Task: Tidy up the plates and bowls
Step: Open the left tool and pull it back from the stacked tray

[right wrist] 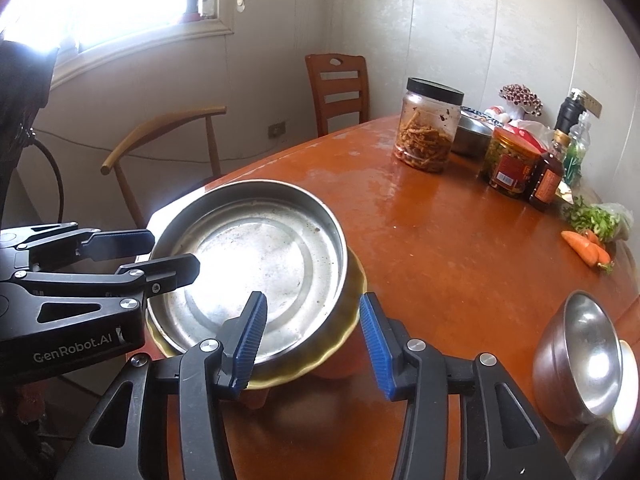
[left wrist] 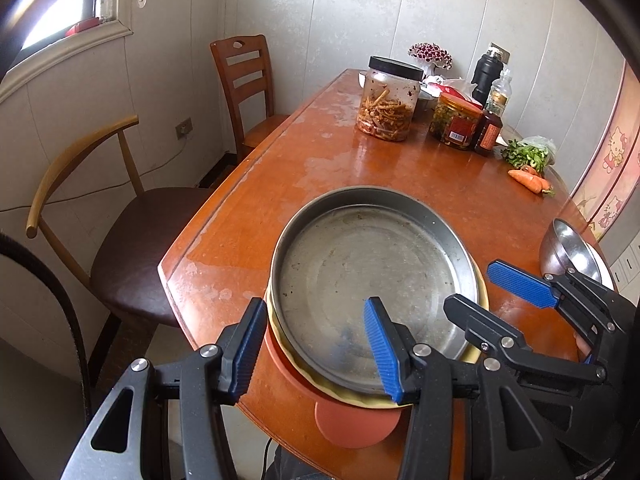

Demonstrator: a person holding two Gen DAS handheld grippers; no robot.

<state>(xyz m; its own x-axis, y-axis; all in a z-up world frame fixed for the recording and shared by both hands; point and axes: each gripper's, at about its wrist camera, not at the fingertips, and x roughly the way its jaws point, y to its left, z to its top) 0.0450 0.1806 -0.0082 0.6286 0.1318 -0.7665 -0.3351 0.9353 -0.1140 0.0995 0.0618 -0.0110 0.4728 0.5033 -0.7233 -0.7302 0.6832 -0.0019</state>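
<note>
A round steel pan (left wrist: 360, 264) (right wrist: 260, 256) sits in a yellow fluted plate (left wrist: 360, 400) (right wrist: 320, 356), which rests on an orange plate (left wrist: 356, 424) at the table's near corner. My left gripper (left wrist: 316, 304) (right wrist: 174, 252) straddles the stack's left rim, one finger outside and one over the pan floor, with a visible gap, so it is open. My right gripper (right wrist: 313, 298) (left wrist: 468, 285) straddles the right rim the same way, open, with its outer pad close to the yellow plate's edge. A steel bowl (right wrist: 580, 356) (left wrist: 568, 252) leans in white dishes (right wrist: 628, 384) at the right.
At the far end of the orange-brown table (right wrist: 440, 240) stand a pickle jar (right wrist: 428, 132), a red-labelled jar (right wrist: 508, 164), sauce bottles (right wrist: 546, 184), carrots (right wrist: 588, 248) and greens. Two chairs (left wrist: 132, 216) (left wrist: 244, 88) stand along the table's left side by the wall.
</note>
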